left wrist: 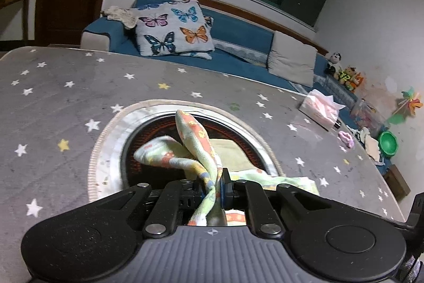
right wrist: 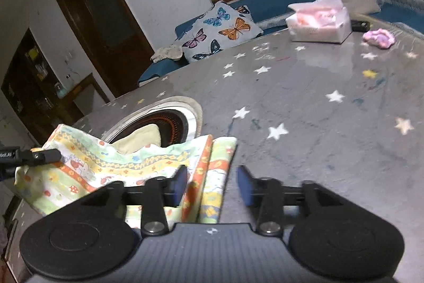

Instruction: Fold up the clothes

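A small patterned cloth (right wrist: pixel 127 166) in pale green, yellow and orange lies folded on the grey star-print table (right wrist: pixel 318 110), by a round heater opening (right wrist: pixel 164 123). My left gripper (left wrist: pixel 213 188) is shut on a bunched edge of the cloth (left wrist: pixel 196 142) and lifts it above the opening. It also shows at the left edge of the right wrist view (right wrist: pixel 45 156), pinching the cloth's far corner. My right gripper (right wrist: pixel 212 182) is open, its fingers astride the cloth's right folded edge.
A tissue box (right wrist: pixel 318 20) and a pink lump (right wrist: pixel 379 37) sit at the table's far side. A blue sofa with a butterfly pillow (left wrist: pixel 173 28) stands behind the table. Toys (left wrist: pixel 347 73) and a green bowl (left wrist: pixel 388 143) are at the right.
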Motion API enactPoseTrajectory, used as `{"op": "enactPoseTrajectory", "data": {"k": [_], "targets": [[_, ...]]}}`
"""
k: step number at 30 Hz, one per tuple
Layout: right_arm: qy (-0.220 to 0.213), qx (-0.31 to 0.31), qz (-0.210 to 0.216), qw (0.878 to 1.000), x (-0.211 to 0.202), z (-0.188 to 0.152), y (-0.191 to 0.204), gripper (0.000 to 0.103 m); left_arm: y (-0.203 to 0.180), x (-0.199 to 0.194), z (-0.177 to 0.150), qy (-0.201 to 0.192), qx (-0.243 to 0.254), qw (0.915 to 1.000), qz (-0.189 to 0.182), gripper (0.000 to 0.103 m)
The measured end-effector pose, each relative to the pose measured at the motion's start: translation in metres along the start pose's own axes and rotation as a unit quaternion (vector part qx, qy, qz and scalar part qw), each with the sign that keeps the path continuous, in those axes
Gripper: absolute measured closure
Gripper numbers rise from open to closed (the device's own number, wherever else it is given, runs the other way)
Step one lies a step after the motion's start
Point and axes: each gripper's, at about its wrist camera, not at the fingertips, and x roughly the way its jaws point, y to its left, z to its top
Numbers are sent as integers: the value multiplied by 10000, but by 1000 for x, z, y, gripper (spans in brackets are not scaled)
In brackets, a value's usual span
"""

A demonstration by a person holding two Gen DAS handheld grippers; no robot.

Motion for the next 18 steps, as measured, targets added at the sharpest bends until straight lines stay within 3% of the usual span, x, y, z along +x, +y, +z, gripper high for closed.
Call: {"op": "enactPoseTrajectory", "data": {"k": [4, 5, 6, 7, 13, 18], "targets": [[59, -194, -73, 9998, 16, -3, 11, 62, 8, 1, -3, 28, -23, 10000, 67, 93], [45, -260, -104, 9996, 18, -4, 15, 72, 8, 1, -3, 39, -23, 10000, 67, 93], [42, -308, -121, 9994, 19, -4, 18, 90, 8, 1, -3, 43, -16, 10000, 56, 93], [40, -291, -93, 9995, 20, -5, 20, 94, 7, 1, -3, 47, -9, 10000, 45, 93], [-407, -455, -47, 9981, -8, 5, 29, 98, -16, -3, 12, -58, 216, 9995, -215, 93], [-875, -559, -406, 9938, -46, 28, 18, 98, -58, 6, 25, -137, 495, 9968, -612, 94]]}}
